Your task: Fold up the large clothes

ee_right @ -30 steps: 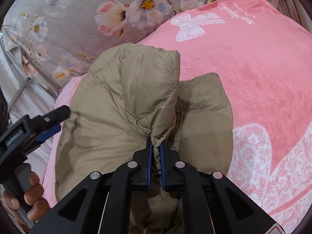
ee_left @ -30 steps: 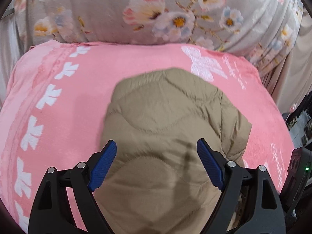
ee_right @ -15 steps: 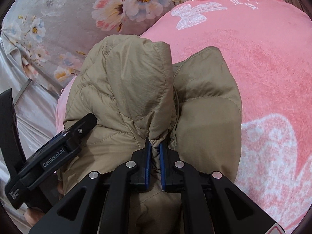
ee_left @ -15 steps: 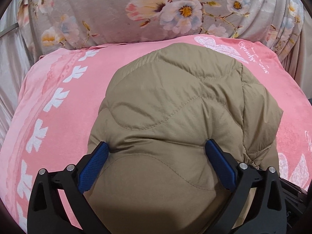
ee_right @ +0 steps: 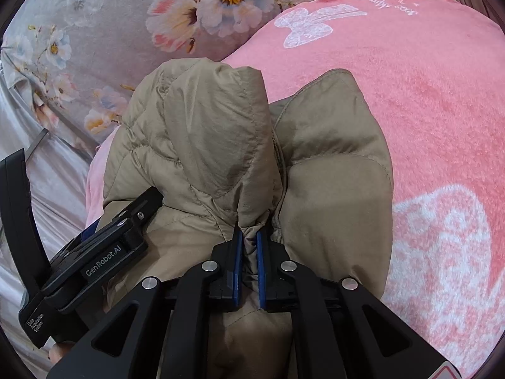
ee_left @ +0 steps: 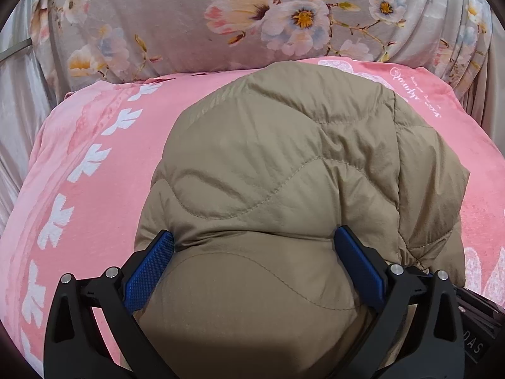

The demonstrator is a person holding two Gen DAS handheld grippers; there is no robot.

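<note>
We see our left gripper (ee_left: 252, 262) open wide, tan puffy jacket (ee_left: 284, 170) bulging between blue pads, lying on pink blanket (ee_left: 88, 164) on bed. Our right gripper (ee_right: 248, 252) pinches bunched jacket fold tight. Flowery cover (ee_left: 189, 31) sits behind.
</note>
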